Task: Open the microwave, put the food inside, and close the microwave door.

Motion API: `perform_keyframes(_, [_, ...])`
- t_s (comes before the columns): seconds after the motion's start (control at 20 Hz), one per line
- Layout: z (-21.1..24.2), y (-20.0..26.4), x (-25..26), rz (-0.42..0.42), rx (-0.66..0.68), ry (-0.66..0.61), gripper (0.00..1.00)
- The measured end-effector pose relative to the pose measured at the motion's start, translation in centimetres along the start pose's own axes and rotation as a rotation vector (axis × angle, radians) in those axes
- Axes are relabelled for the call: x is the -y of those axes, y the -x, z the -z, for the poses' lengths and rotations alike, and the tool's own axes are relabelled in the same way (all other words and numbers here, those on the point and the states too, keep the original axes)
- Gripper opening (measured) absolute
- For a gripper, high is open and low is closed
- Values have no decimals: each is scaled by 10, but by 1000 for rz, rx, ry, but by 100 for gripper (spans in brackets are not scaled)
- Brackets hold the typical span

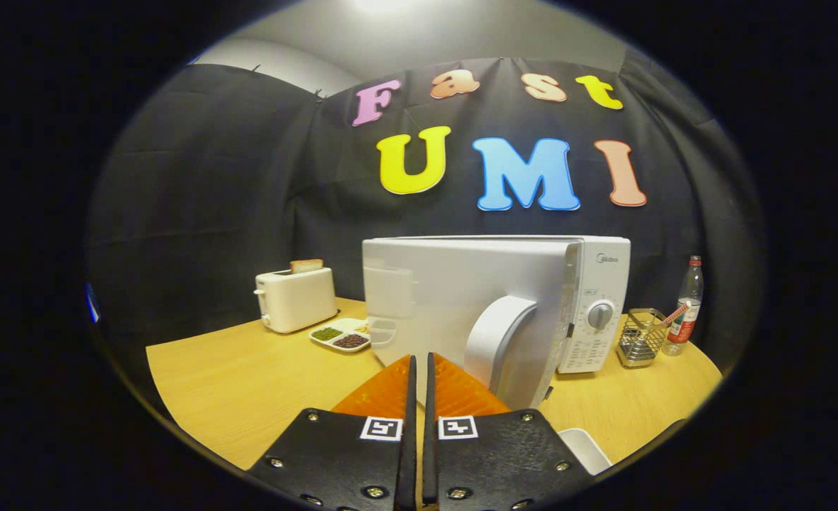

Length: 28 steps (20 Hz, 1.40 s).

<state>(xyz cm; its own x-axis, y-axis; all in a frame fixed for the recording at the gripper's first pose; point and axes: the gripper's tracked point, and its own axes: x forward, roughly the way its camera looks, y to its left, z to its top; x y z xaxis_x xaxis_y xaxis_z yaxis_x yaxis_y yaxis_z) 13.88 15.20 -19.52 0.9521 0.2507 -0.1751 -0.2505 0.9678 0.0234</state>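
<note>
1. Pointing forward at frame bottom centre, the gripper (419, 369) has its fingers pressed together with nothing between them, tips just short of the microwave door (461, 312).
2. Door stands swung out toward the camera, its curved handle (500, 341) right of the fingertips; likely set open to admit the food.
3. Microwave (596, 312) sits mid-frame on the wooden table (234, 383); open door hides the cavity.
4. White dish edge (585, 448), lower right beside the gripper body, is cut off; contents unseen, possibly the food.
5. Left of the door: compartment tray (340, 335) with dark fillings, partly hidden; toaster (296, 298) behind it.
</note>
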Motion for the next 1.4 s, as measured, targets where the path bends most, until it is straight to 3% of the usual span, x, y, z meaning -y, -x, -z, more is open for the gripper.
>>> perform_keyframes(0.35, [1, -46, 67, 167, -15, 41, 4])
perform_keyframes(0.8, [-1, -116, 120, 295, -40, 55, 4])
perform_keyframes(1.2, [1, -137, 136, 354, -36, 100, 5])
perform_keyframes(1.4, [1, -111, 122, 261, -61, -20, 5])
